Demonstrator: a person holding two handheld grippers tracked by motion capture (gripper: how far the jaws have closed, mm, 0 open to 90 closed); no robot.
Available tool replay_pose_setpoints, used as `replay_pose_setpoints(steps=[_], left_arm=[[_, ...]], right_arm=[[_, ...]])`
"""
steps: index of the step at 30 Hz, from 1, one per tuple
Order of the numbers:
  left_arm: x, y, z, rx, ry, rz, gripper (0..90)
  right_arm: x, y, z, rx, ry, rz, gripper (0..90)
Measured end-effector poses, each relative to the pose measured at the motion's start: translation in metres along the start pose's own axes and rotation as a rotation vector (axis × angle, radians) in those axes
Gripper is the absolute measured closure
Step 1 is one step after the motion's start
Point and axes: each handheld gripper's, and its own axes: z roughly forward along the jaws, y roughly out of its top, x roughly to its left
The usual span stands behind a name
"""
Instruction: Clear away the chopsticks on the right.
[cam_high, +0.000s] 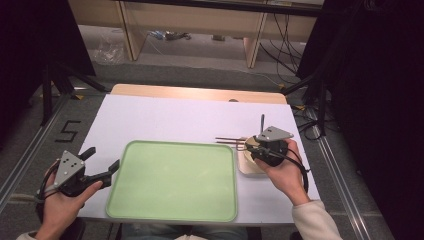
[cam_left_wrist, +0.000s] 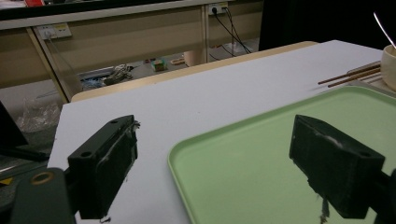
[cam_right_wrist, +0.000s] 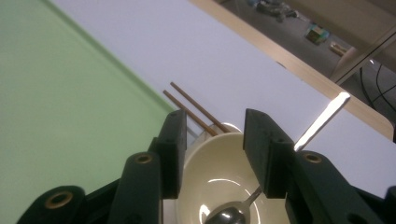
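Cream bowl (cam_right_wrist: 219, 177) with spoon (cam_right_wrist: 233, 212) inside, right gripper (cam_right_wrist: 212, 154) jaws apart above; left gripper (cam_left_wrist: 212, 163) jaws released.

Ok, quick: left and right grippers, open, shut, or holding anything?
Left gripper: open, holding nothing, at the green tray edge.
Right gripper: open over the bowl, gripping nothing.

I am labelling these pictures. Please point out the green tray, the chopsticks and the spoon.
green tray (cam_high: 172, 180): high view, bare middle of its flat bottom.
chopsticks (cam_right_wrist: 187, 106): right gripper view, middle of the brown sticks.
spoon (cam_right_wrist: 227, 217): right gripper view, its metal scoop inside the bowl.
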Motion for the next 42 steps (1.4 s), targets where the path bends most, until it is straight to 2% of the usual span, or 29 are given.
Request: replay_pose_setpoints(steps=[1, 2, 3, 4, 5, 7, 8, 13, 14, 16, 18, 22, 23, 24, 25, 26, 27, 28, 31, 32, 33, 34, 36, 39, 40, 42], left_arm=[[0.0, 0.0, 0.0, 0.001, 0.0, 0.0, 14.7], [0.0, 0.0, 0.0, 0.001, 0.0, 0.0, 14.8], [0.0, 0.0, 0.0, 0.001, 0.0, -0.001, 14.8], [0.0, 0.0, 0.0, 0.001, 0.0, -0.001, 14.8], [0.0, 0.0, 0.0, 0.0, -0.001, -0.002, 14.8], [0.0, 0.0, 0.0, 0.0, -0.003, -0.001, 14.8], [0.0, 0.0, 0.0, 0.001, -0.003, -0.002, 14.9], [0.0, 0.0, 0.0, 0.001, -0.003, -0.004, 14.9], [0.0, 0.0, 0.0, 0.001, -0.003, -0.004, 14.9], [0.0, 0.0, 0.0, 0.002, -0.003, -0.004, 14.9], [0.0, 0.0, 0.0, 0.002, -0.004, -0.005, 14.9], [0.0, 0.0, 0.0, 0.002, -0.007, -0.007, 15.0], [0.0, 0.0, 0.0, 0.002, -0.008, -0.009, 15.0], [0.0, 0.0, 0.0, 0.002, -0.008, -0.009, 15.0], [0.0, 0.0, 0.001, 0.002, -0.01, -0.01, 15.0], [0.0, 0.0, 0.001, 0.001, -0.011, -0.01, 15.0], [0.0, 0.0, 0.001, 0.002, -0.011, -0.011, 15.0], [0.0, 0.0, 0.001, 0.001, -0.011, -0.011, 15.0], [0.0, 0.0, 0.0, 0.002, -0.011, -0.01, 15.1], [0.0, 0.0, 0.0, 0.002, -0.011, -0.011, 15.1], [0.0, 0.0, 0.001, 0.002, -0.012, -0.011, 15.0], [0.0, 0.0, 0.001, 0.002, -0.012, -0.011, 15.0], [0.0, 0.0, 0.001, 0.002, -0.013, -0.012, 15.1], [0.0, 0.0, 0.001, 0.002, -0.014, -0.016, 15.1], [0.0, 0.0, 0.001, 0.002, -0.014, -0.016, 15.1], [0.0, 0.0, 0.001, 0.002, -0.014, -0.016, 15.1]], right_arm=[[-0.001, 0.004, 0.005, 0.028, -0.005, -0.035, 58.8], [-0.001, 0.004, 0.005, 0.028, -0.005, -0.035, 58.8], [-0.001, 0.009, 0.011, 0.083, 0.009, -0.071, 57.1], [-0.001, 0.009, 0.011, 0.083, 0.009, -0.071, 57.1], [-0.003, 0.014, 0.019, 0.13, 0.021, -0.121, 55.4], [-0.003, 0.018, 0.024, 0.175, 0.034, -0.159, 52.9], [-0.003, 0.02, 0.029, 0.194, 0.045, -0.212, 52.5], [-0.004, 0.03, 0.043, 0.244, 0.059, -0.334, 51.9], [-0.003, 0.031, 0.045, 0.257, 0.05, -0.322, 51.6], [-0.004, 0.036, 0.051, 0.292, 0.056, -0.362, 50.8], [-0.006, 0.04, 0.058, 0.322, 0.039, -0.403, 50.6], [-0.005, 0.044, 0.068, 0.346, 0.017, -0.44, 50.3], [-0.004, 0.047, 0.074, 0.366, -0.004, -0.46, 50.3], [-0.004, 0.049, 0.077, 0.369, -0.003, -0.49, 50.4], [-0.003, 0.05, 0.079, 0.378, -0.013, -0.488, 50.5], [-0.003, 0.051, 0.083, 0.383, -0.012, -0.506, 50.5], [-0.001, 0.052, 0.084, 0.395, -0.019, -0.496, 50.5], [-0.001, 0.053, 0.087, 0.405, -0.026, -0.512, 50.4], [-0.001, 0.055, 0.097, 0.43, -0.026, -0.536, 50.6], [-0.003, 0.055, 0.101, 0.431, -0.019, -0.572, 50.5], [-0.002, 0.056, 0.105, 0.441, -0.019, -0.584, 50.9], [-0.002, 0.056, 0.108, 0.449, -0.011, -0.585, 51.5], [0.001, 0.055, 0.113, 0.462, -0.012, -0.558, 52.2], [0.0, 0.055, 0.122, 0.477, -0.006, -0.607, 53.2], [0.001, 0.055, 0.124, 0.49, -0.007, -0.595, 53.5], [0.0, 0.055, 0.129, 0.494, -0.003, -0.607, 53.8]])
